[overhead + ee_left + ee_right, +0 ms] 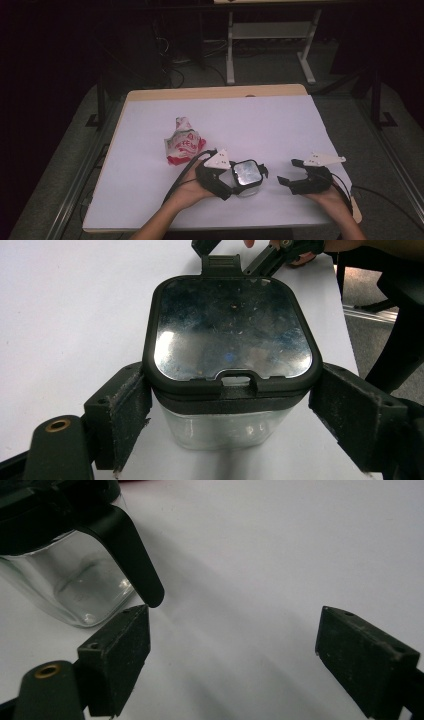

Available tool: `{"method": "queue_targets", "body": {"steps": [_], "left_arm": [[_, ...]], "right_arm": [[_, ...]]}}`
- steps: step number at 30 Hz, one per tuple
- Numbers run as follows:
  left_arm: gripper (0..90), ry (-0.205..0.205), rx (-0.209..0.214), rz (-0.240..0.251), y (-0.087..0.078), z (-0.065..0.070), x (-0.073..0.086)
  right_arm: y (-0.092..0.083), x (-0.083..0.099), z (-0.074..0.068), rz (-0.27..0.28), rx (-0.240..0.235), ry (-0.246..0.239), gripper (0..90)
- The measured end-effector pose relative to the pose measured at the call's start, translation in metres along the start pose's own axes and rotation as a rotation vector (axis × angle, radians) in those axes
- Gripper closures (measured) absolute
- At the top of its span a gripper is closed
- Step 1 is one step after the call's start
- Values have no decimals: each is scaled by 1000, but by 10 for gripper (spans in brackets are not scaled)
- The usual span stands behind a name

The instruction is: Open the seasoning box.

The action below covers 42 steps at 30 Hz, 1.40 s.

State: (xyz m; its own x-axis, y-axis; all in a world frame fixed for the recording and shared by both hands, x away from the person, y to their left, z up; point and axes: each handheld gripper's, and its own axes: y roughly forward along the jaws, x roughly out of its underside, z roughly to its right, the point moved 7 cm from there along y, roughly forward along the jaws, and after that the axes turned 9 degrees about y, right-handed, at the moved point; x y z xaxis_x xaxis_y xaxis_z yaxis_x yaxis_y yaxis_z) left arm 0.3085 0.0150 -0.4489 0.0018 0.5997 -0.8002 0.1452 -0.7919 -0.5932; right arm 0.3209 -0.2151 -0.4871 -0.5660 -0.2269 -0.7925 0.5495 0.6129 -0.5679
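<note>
Clear glass makes the body of a container (pixel 225 432) with a black lid (pixel 230 330) that has a shiny top. The left gripper (pixel 235 184) has its jaws on both sides of this container, pressing at the lid rim, so it holds it. The right gripper (pixel 289 172) stands wide and holds nothing; in the right gripper view the lid's black latch (pixel 132 555) hangs just above its left jaw. The container is near the front edge of the white table (pixel 270 120). A crumpled red and white wrapper (pixel 183 141) lies behind the left gripper. The far half is free.

Lidded clear container (pixel 230 390) between tool (pixel 227 420) jaws
</note>
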Motion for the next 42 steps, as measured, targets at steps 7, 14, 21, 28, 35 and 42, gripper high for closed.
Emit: {"method": "queue_targets", "body": {"steps": [7,14,21,28,35,42], "left_arm": [[173,-7,3,4,0,0,0],[173,-12,2,4,0,0,0],[173,-15,1,5,-1,0,-1],[177,-21,1,34,-6,-1,-5],[178,-23,-3,48,-7,-1,-8],[182,-32,-11,68,-10,0,-12]], "right_arm": [[0,0,1,1,1,0,140],[0,0,1,1,1,-1,140],[1,0,0,2,2,-1,140],[1,0,0,2,3,2,140],[1,0,0,0,2,3,140],[1,0,0,-2,0,4,140]]}}
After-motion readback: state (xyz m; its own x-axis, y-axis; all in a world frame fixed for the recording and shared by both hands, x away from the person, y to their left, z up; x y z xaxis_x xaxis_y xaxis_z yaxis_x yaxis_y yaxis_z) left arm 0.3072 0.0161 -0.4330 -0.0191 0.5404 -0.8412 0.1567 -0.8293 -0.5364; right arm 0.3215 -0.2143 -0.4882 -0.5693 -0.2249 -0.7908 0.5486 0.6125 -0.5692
